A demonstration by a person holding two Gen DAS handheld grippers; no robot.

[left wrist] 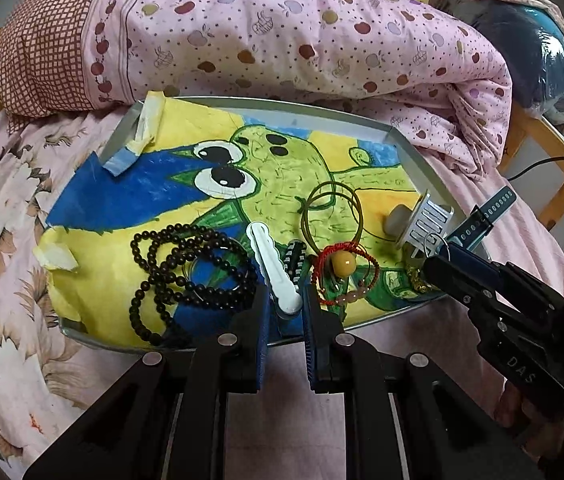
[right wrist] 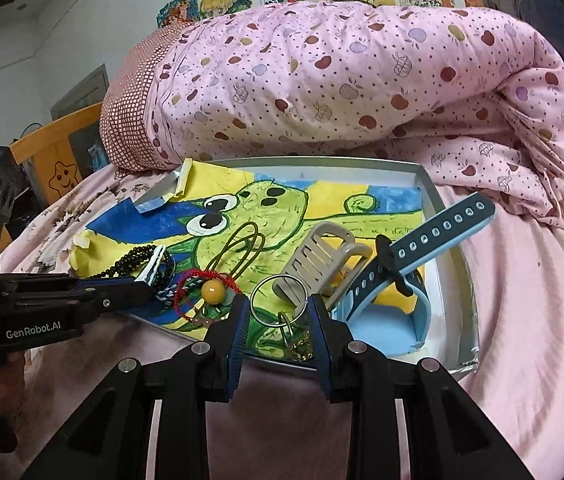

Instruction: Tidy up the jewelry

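Observation:
A metal tray [left wrist: 261, 102] lined with a frog drawing lies on the bed. My left gripper [left wrist: 286, 300] is shut on the near end of a white hair clip [left wrist: 273, 268], beside a black bead necklace [left wrist: 189, 268]. My right gripper [right wrist: 277, 308] is shut on a metal key ring [right wrist: 277, 300], from which a gold chain [right wrist: 298, 344] hangs. Between the two lies a red cord bracelet with a yellow bead [right wrist: 213, 291]. Olive hair ties [right wrist: 241, 244], a beige claw clip [right wrist: 322, 256] and a blue watch [right wrist: 422, 252] sit further in.
A rolled pink quilt [left wrist: 282, 32] presses against the tray's far rim. Flowered pink sheet surrounds the tray. A wooden bed frame [left wrist: 554, 168] and a cable run along the right. A small striped clip [left wrist: 294, 260] lies beside the white one.

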